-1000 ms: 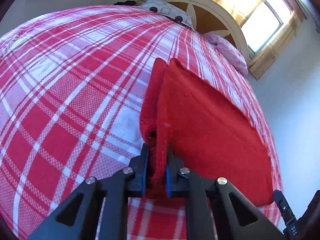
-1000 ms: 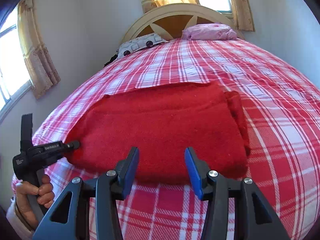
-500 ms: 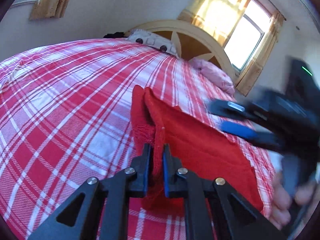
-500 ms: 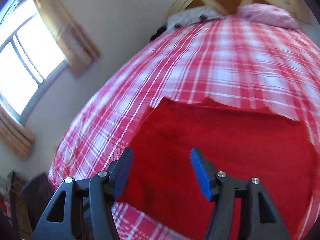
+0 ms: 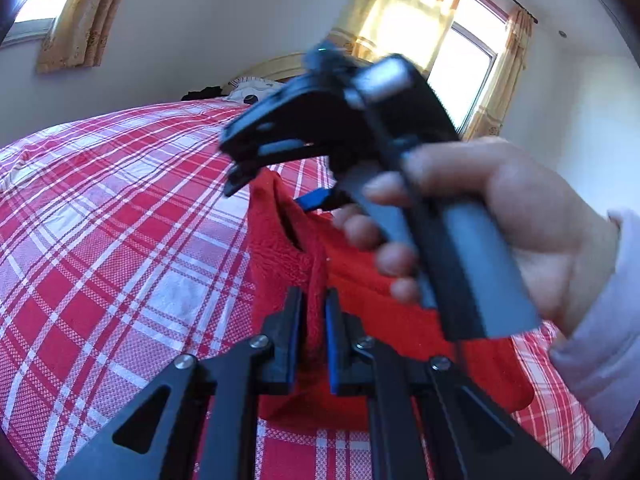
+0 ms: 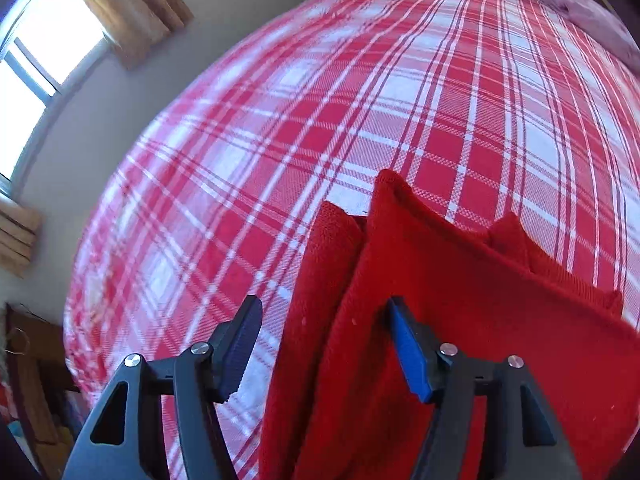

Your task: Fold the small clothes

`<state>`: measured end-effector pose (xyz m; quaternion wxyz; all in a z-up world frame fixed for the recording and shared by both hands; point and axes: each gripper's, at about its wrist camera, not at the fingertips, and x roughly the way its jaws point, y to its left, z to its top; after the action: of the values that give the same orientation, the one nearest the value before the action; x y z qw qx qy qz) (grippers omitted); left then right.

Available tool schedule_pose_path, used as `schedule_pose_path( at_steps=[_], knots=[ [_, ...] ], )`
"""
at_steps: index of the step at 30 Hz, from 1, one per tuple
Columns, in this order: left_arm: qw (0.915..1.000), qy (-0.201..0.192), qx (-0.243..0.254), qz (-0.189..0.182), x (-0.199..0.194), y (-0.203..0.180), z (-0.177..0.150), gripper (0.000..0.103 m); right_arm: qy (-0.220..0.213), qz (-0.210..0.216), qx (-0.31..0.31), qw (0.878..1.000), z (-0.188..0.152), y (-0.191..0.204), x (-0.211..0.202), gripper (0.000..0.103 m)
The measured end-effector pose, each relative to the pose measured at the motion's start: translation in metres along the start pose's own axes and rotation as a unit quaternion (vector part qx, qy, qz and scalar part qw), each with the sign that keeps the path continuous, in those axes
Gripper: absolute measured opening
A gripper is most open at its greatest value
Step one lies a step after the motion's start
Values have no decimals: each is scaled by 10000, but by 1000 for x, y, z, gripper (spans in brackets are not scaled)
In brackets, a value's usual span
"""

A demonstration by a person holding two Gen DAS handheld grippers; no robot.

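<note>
Plaid bedspread (image 6: 360,120) under red garment (image 5: 316,308), left hand-held gripper (image 5: 313,320)-pinched.

A home bedroom. Ahead of the left claw (image 5: 311,312) a bed (image 5: 120,216) spreads out under a red-and-white plaid cover, ending at a curved cream headboard (image 5: 272,70) with a patterned pillow (image 5: 256,90) against it. Beyond that, plain pale walls hold a sunlit window (image 5: 460,76) with yellow curtains (image 5: 400,12). To the left of the right claw (image 6: 320,344) is another curtained window (image 6: 44,48).
</note>
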<state>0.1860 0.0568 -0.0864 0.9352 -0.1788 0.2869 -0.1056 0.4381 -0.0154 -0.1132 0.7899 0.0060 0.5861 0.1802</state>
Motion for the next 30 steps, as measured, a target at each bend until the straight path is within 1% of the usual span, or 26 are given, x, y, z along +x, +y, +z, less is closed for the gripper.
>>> schedule_pose_path(
  at_steps=[2, 4, 5, 6, 7, 9, 11, 14, 18, 20, 22, 25, 27, 30],
  knots=[
    [10000, -20, 6, -9, -2, -1, -1, 11, 80, -295, -87, 9995, 1, 4, 8, 65],
    [10000, -34, 54, 13, -2, -1, -1, 11, -41, -415, -81, 9991, -2, 1, 9, 65],
    [10000, -32, 68, 25, -2, -1, -2, 11, -107, -481, -78, 9988, -4, -2, 9, 51],
    [10000, -19, 66, 28, -2, 0, -2, 11, -80, -554, -81, 9984, -5, -4, 11, 36],
    [10000, 11, 70, 38, -1, 1, -2, 11, -20, -605, -35, 9982, -6, -9, 15, 16],
    [9999, 61, 77, 52, -1, 1, -3, 12, -88, -420, 73, 9991, -11, -18, 15, 14],
    [9999, 79, 140, 46, -2, -2, -2, 11, -242, -335, 114, 9991, -15, -24, 7, 13],
    [9995, 83, 309, -24, -5, -12, 1, 11, -490, -116, 267, 9984, -19, -36, -21, 13],
    [9978, 4, 636, -187, -13, -38, 6, 11, -760, -10, 445, 9961, -26, -64, -63, 12],
    [9960, -46, 810, -367, -16, -58, 9, 11, -907, 26, 607, 9940, -35, -85, -87, 12],
    [9942, -67, 933, -534, -16, -77, 10, 11, -1063, -35, 729, 9917, -46, -110, -112, 12],
    [9883, -49, 1232, -896, -14, -120, 6, 11, -1213, -56, 935, 9882, -66, -149, -141, 12],
    [9841, -8, 1411, -1078, -13, -143, -1, 11, -1271, -108, 1005, 9867, -80, -171, -154, 12],
    [9776, 137, 1654, -1296, -6, -175, -15, 11, -1317, -119, 1296, 9827, -109, -214, -165, 12]
  ],
)
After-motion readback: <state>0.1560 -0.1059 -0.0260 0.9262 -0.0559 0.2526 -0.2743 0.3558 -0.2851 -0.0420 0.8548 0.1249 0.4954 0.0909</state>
